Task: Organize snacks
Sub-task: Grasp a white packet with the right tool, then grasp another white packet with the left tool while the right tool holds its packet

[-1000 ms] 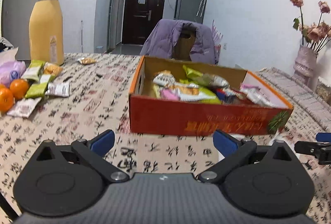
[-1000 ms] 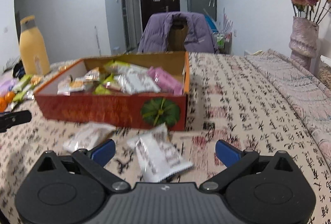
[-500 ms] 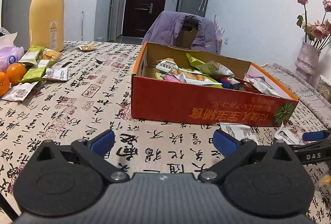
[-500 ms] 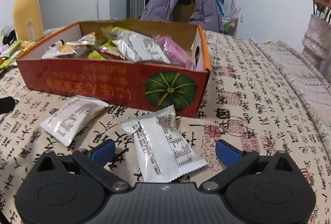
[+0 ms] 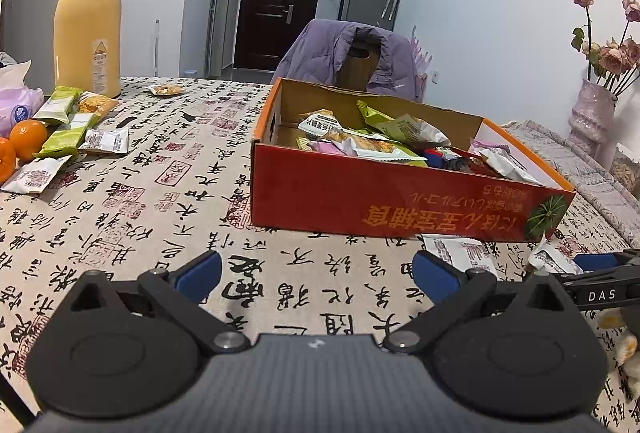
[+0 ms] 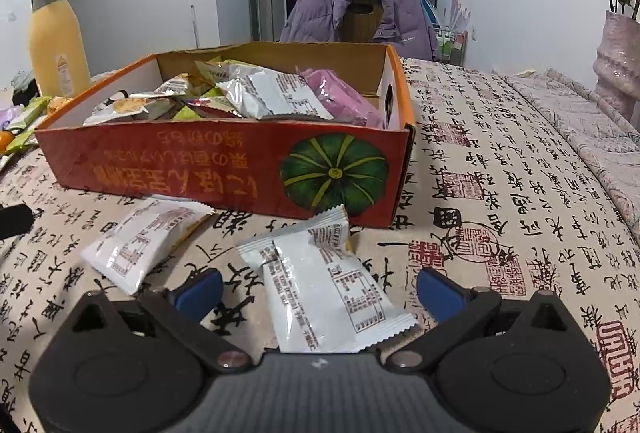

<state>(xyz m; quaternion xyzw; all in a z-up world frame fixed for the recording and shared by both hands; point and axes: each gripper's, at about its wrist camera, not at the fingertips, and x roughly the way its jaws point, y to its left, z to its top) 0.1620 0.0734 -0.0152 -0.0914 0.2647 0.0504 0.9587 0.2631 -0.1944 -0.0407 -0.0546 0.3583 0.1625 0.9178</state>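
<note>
On a calligraphy-print tablecloth [image 6: 500, 161], my right gripper [image 6: 318, 287], jaws spread, straddles a white snack packet [image 6: 324, 289] before the orange carton [image 6: 224, 169]; I should pinch mid-pack; my left gripper [image 5: 316, 275] waits agape.

I see bare calligraphy-print tablecloth [image 6: 500, 201] right of the red cardboard snack box [image 6: 224, 165]; two white foil packets [image 6: 320, 285] block its near side.

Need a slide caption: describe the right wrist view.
Open right gripper straddles a white snack packet before the red box.
</note>
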